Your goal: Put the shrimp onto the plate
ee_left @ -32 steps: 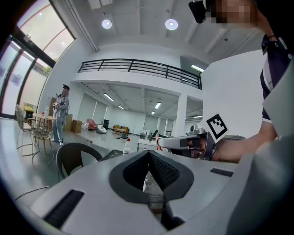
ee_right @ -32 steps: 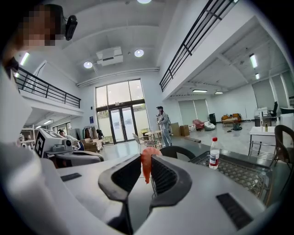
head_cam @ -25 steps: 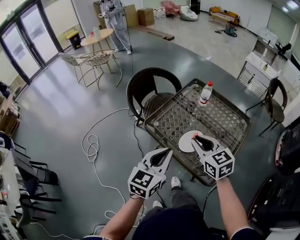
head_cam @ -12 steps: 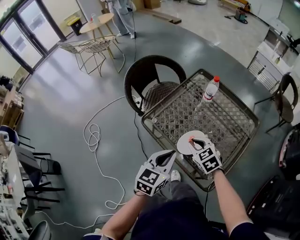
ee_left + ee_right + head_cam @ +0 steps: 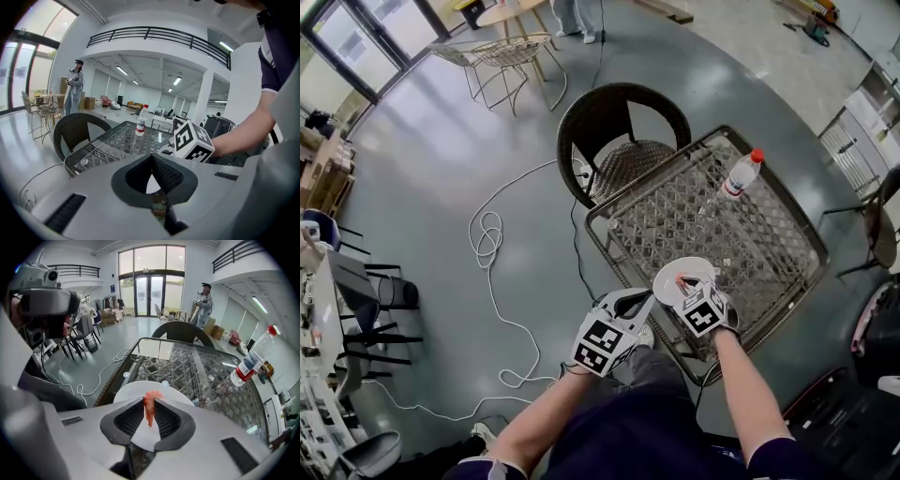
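Note:
An orange-pink shrimp (image 5: 149, 408) hangs pinched between the pads of my right gripper (image 5: 150, 414), which is shut on it just over the near part of the white plate (image 5: 136, 391). In the head view the right gripper (image 5: 682, 285) holds the shrimp (image 5: 680, 280) above the plate (image 5: 677, 272), which lies near the front edge of the wicker glass-topped table (image 5: 769, 225). My left gripper (image 5: 631, 298) hovers left of the plate beside the table's edge, its jaws closed on nothing. The left gripper view shows the left gripper (image 5: 152, 161) tips touching and the right gripper's marker cube (image 5: 192, 140).
A water bottle (image 5: 739, 174) with a red cap stands at the table's far side. A dark wicker chair (image 5: 619, 131) sits behind the table. White cable (image 5: 492, 253) loops over the grey floor to the left. A person (image 5: 203, 303) stands far off by a round table.
My head has tipped further down, so table and grippers sit higher in view. The right gripper with the shrimp has moved over the plate's near part; the left has drawn closer to it.

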`<state>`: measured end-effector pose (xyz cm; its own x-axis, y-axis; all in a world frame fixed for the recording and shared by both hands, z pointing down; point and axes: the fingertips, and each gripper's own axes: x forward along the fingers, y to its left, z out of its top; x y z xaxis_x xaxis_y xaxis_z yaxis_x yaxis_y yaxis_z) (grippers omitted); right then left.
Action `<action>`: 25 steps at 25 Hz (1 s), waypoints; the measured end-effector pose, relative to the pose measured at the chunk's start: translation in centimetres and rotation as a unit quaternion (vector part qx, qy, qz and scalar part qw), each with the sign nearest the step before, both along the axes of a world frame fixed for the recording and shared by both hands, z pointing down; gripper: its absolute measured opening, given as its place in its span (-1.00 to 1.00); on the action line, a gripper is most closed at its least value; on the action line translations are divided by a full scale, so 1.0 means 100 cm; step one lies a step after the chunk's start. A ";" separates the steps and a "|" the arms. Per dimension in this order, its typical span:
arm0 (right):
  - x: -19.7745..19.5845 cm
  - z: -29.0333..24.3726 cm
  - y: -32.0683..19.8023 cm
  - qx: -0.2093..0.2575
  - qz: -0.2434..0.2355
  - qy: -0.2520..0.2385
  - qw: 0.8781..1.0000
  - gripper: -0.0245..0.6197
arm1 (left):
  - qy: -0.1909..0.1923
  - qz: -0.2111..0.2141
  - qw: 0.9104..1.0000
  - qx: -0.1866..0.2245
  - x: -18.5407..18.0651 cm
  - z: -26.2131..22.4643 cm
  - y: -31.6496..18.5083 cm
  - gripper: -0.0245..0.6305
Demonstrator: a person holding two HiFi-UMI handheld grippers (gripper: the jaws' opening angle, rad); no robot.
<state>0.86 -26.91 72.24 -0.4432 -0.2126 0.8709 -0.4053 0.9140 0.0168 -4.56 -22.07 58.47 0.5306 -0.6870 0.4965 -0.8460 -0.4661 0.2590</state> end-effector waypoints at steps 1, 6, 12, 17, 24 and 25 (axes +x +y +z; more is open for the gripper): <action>0.001 0.005 0.001 -0.006 -0.003 0.006 1.000 -0.70 | 0.001 -0.001 1.000 -0.004 0.001 0.002 0.000 -0.90; -0.004 0.026 0.002 -0.036 -0.012 0.019 0.999 -0.70 | -0.001 -0.005 1.000 -0.016 0.002 0.011 -0.001 -0.90; -0.007 0.033 0.004 -0.054 -0.024 0.030 0.998 -0.70 | -0.002 -0.013 1.000 -0.023 0.001 0.013 -0.004 -0.90; -0.009 0.036 0.004 -0.056 -0.035 0.034 0.997 -0.70 | -0.004 -0.018 1.000 -0.022 0.001 0.013 -0.009 -0.90; -0.011 0.041 0.007 -0.045 -0.032 0.042 0.998 -0.70 | -0.007 -0.009 1.000 -0.018 -0.004 0.009 -0.012 -0.90; -0.012 0.041 0.006 -0.044 -0.030 0.039 0.998 -0.70 | -0.008 -0.006 1.000 -0.015 -0.006 0.008 -0.014 -0.90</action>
<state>-0.29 -26.33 76.34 -0.3823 -0.1094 0.9176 -0.3512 0.9357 -0.0347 -5.16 -23.44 59.27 0.5143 -0.6776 0.5258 -0.8555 -0.4484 0.2590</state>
